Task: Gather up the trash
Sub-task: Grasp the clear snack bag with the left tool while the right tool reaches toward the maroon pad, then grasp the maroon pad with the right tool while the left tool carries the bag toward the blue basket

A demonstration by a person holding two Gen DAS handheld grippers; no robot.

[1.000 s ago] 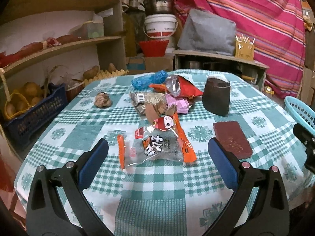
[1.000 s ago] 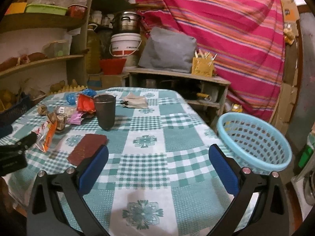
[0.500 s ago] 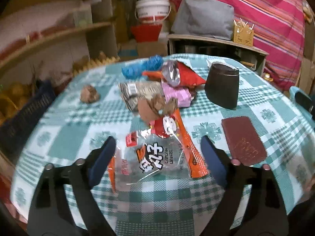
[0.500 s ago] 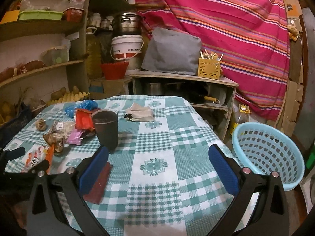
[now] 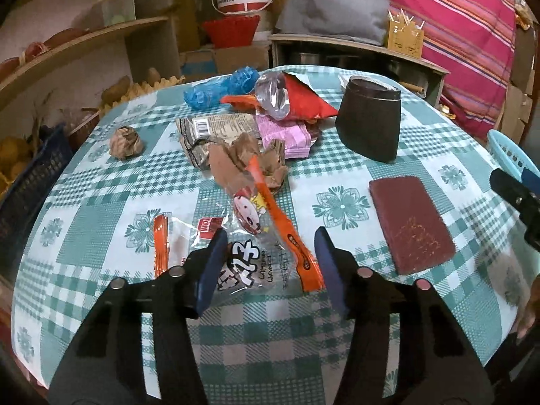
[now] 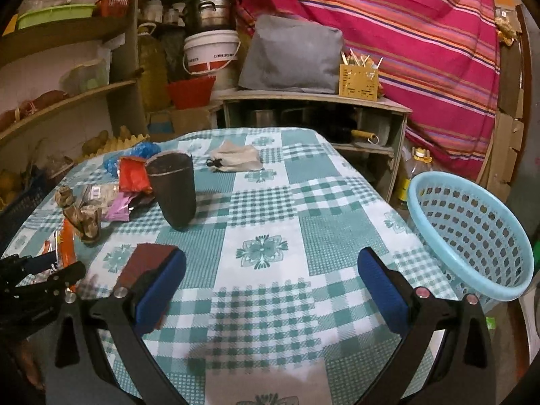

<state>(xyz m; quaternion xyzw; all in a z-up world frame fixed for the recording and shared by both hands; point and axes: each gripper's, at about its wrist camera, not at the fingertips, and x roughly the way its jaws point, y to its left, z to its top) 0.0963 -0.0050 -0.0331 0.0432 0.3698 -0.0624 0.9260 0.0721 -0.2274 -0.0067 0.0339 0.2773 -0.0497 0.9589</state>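
Note:
A clear snack wrapper (image 5: 249, 266) with orange edges lies flat on the checked tablecloth (image 5: 101, 202), near the front edge. My left gripper (image 5: 270, 236) is lowered over it, jaws closing, the wrapper's middle between the blue pads and its left strip outside them. Behind it sits a trash pile: brown crumpled paper (image 5: 236, 162), a pink wrapper (image 5: 287, 135), a red wrapper (image 5: 303, 101), a blue bag (image 5: 219, 89), and a paper ball (image 5: 126, 141) apart at the left. My right gripper (image 6: 271, 256) hangs open and empty over the cloth. A light blue basket (image 6: 472, 236) is at the table's right edge.
A dark cup (image 5: 369, 125) stands right of the pile, and a maroon booklet (image 5: 410, 222) lies in front of it. A white cloth pouch (image 6: 236, 158) rests at the far side. Shelves, a bucket (image 6: 211, 54) and a low cabinet crowd the back.
My left gripper moved forward and down onto the clear wrapper and its jaws narrowed from wide open. The right gripper shifted across the table, so the basket sits closer at its right.

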